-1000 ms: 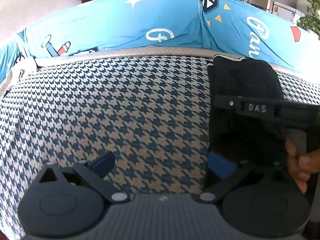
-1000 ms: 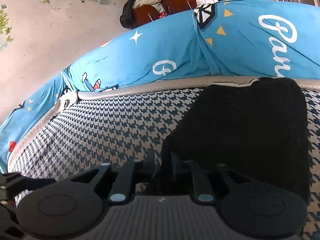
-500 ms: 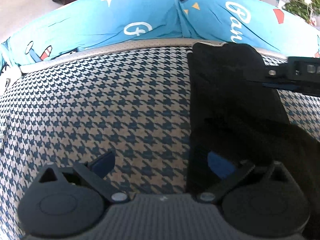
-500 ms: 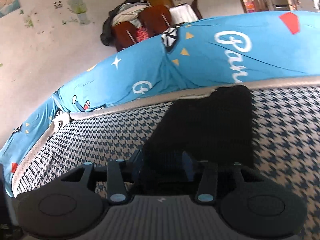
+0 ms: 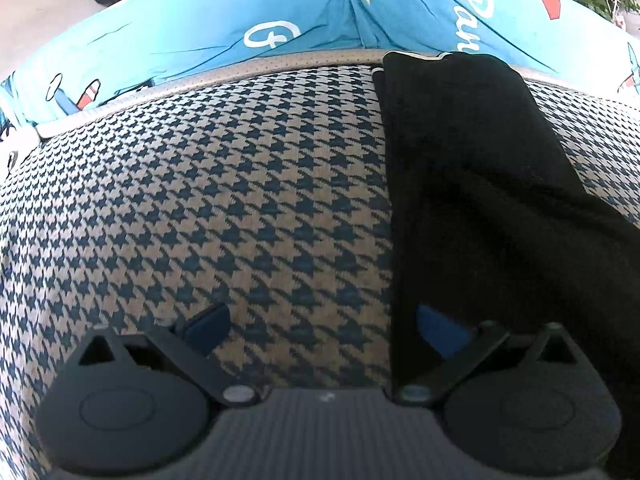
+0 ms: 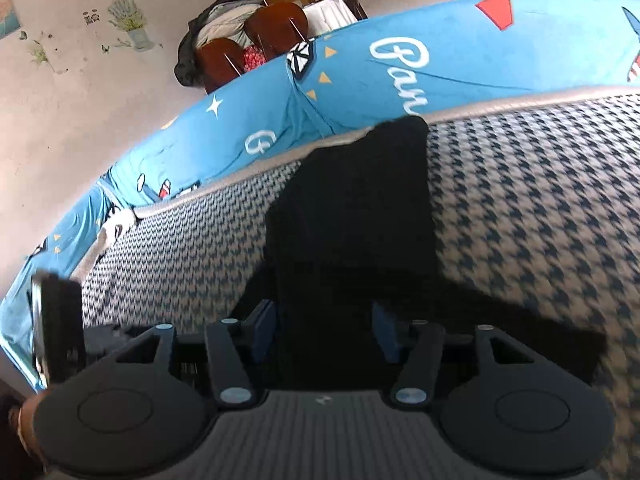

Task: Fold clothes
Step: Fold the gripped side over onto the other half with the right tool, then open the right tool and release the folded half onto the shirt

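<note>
Currently, your left tongs (image 5: pixel 322 326) are spread wide and hold nothing. Their blue pads (image 5: pixel 208 322) hang over the houndstooth cover (image 5: pixel 224 200), with the right-hand pad at the left edge of the black garment (image 5: pixel 472 168). No cloth lies between the two pads.

Your right tongs (image 6: pixel 324 330) are partly closed, with a moderate gap between the blue pads (image 6: pixel 264 330). The near end of the black garment (image 6: pixel 356 216) fills that gap. Whether the pads actually pinch the cloth cannot be told, because the fabric there is dark and the picture is blurred by motion.

The black garment lies as a long, narrow strip on the houndstooth cover (image 6: pixel 528 208). Its far end reaches the pale piped edge (image 5: pixel 248 68) of the cover, where a thin white trim shows on the cloth. In the left wrist view, the near part of the garment rises off the surface toward the lower right.

Behind the piped edge stands a blue printed fabric (image 5: pixel 280 12) with white lettering, stars and small triangles. In the right wrist view, the other handheld unit (image 6: pixel 60 320) appears at the lower left, beside the edge of the cover. Brown chairs (image 6: pixel 256 40) and a wall with pictures show in the background.
</note>
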Available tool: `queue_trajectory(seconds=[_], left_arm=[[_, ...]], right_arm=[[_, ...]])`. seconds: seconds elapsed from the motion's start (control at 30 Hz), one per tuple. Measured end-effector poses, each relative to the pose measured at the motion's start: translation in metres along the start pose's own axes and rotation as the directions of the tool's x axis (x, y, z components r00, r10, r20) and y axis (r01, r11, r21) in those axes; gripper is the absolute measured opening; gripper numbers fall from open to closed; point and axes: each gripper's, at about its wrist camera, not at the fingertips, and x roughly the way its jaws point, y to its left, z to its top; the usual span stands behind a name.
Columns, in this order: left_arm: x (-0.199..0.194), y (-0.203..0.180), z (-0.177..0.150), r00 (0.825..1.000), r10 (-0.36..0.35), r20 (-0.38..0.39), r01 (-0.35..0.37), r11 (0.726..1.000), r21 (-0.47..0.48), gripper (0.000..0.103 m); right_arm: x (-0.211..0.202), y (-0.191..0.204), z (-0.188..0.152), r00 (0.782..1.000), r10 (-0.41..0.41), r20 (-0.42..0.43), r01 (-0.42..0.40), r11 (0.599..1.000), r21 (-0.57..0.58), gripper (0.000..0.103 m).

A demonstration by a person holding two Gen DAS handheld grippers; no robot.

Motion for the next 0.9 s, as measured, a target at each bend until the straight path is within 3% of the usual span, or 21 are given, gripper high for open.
queue_trajectory(seconds=[0.2,0.4,0.5,0.7,0.9], left_arm=[[-0.01,0.007,-0.015,1.0,-0.002,-0.003,0.002,0.998,-0.062,0.103],[-0.025,0.0,-0.033,1.0,0.022,0.016,-0.021,0.998,-0.054,0.103],[-0.032,0.0,-0.04,1.0,0.02,0.016,-0.019,0.997,-0.076,0.103],[-0.046,-0.005,-0.056,1.0,0.018,0.022,-0.016,0.996,-0.091,0.103],[-0.056,-0.011,-0.066,1.0,0.005,0.028,-0.003,0.996,-0.094,0.103]], right_arm=[[-0.023,-0.007,-0.026,0.999,-0.018,-0.028,0.019,1.0,0.017,0.058],[-0.045,-0.013,-0.052,0.998,-0.036,-0.057,0.038,0.999,0.033,0.059],[-0.052,-0.011,-0.061,0.998,-0.019,-0.056,0.021,0.999,0.029,0.059],[-0.062,0.001,-0.069,0.994,0.099,-0.037,-0.099,0.995,0.013,0.059],[-0.059,0.005,-0.087,0.99,0.077,-0.115,-0.077,0.997,0.005,0.059]])
